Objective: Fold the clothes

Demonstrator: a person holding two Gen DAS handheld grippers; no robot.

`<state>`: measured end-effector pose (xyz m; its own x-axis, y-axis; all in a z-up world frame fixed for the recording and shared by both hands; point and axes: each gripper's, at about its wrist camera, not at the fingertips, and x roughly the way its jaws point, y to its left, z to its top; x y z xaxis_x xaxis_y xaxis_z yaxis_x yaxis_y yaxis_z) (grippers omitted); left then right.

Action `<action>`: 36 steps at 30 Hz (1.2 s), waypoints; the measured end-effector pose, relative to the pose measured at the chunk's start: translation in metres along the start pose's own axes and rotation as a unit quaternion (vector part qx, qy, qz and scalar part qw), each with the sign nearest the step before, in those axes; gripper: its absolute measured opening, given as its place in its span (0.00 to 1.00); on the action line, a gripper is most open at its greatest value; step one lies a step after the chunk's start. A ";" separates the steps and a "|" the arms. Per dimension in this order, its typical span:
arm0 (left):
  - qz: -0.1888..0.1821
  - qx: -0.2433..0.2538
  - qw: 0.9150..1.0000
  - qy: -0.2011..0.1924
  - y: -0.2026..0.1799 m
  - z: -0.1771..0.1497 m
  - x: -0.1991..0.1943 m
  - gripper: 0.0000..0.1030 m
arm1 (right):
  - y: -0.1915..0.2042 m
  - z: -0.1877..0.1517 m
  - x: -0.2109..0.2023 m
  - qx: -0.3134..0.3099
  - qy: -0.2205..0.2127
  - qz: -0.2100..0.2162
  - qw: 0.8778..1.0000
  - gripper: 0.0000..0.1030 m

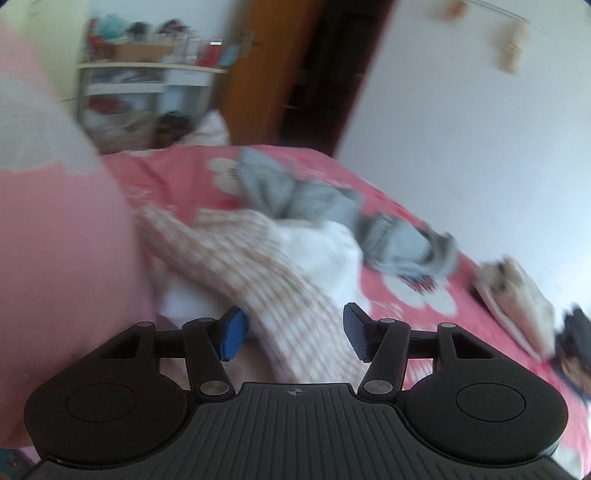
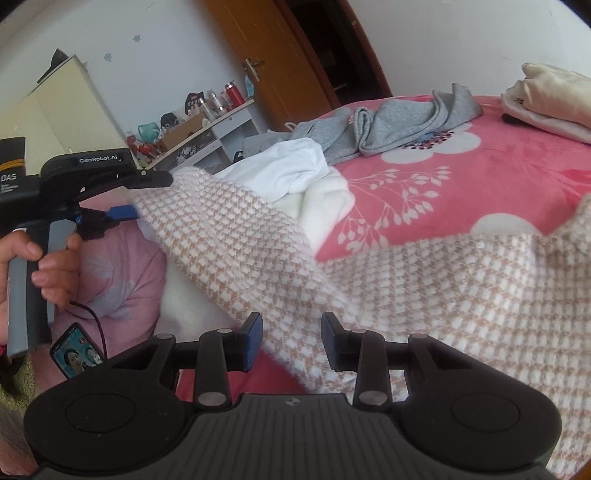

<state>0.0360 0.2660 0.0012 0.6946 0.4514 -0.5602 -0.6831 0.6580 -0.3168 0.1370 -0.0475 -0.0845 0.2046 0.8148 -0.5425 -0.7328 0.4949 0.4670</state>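
White walls (image 2: pixel 424 33) and an orange-brown wooden door (image 2: pixel 258 55) closed off the room behind a bed whose pink floral blanket (image 2: pixel 480 173) filled most of both views. Across the near part of that blanket sprawled the biggest garment, a beige-and-white houndstooth knit (image 2: pixel 461 295), one end rising leftward toward the other tool and the rest spread flat at the lower right. Behind it lay a crumpled grey sweatshirt (image 2: pixel 399 122), and between the two sat a bunched white garment (image 2: pixel 295 170) touching the knit's upper edge. A cream folded item (image 2: pixel 546 99) rested on the far right of the bed, apart from the grey one. A pale pink pillow (image 2: pixel 122 266) lay at the left beside the knit. Farther back a white shelf unit (image 2: pixel 225 129) carried bottles and clutter.

The left gripper (image 2: pixel 138 197) was seen side-on from the right wrist view, a hand (image 2: pixel 55 266) wrapped around its grey handle; its blue-padded tips met the knit's raised edge, though whether they pinched the cloth could not be told there. From its own blurred camera, the left gripper (image 1: pixel 293 334) showed its jaws spread wide with the knit passing between them, not clamped. The right gripper (image 2: pixel 291 341) hovered released, jaws apart, over the knit's lower edge. A small phone (image 2: pixel 77 354) with a lit screen lay at the lower left.
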 end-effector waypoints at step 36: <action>0.060 0.213 0.975 -0.017 0.019 -0.014 -0.031 0.11 | -0.022 0.034 0.064 0.072 -0.006 0.074 0.995 0.40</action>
<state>-0.0014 0.2565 0.0018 0.6274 0.5556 -0.5456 -0.6096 0.7864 0.0999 0.1880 0.0039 -0.1055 0.1089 0.8850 -0.4526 -0.6553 0.4063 0.6368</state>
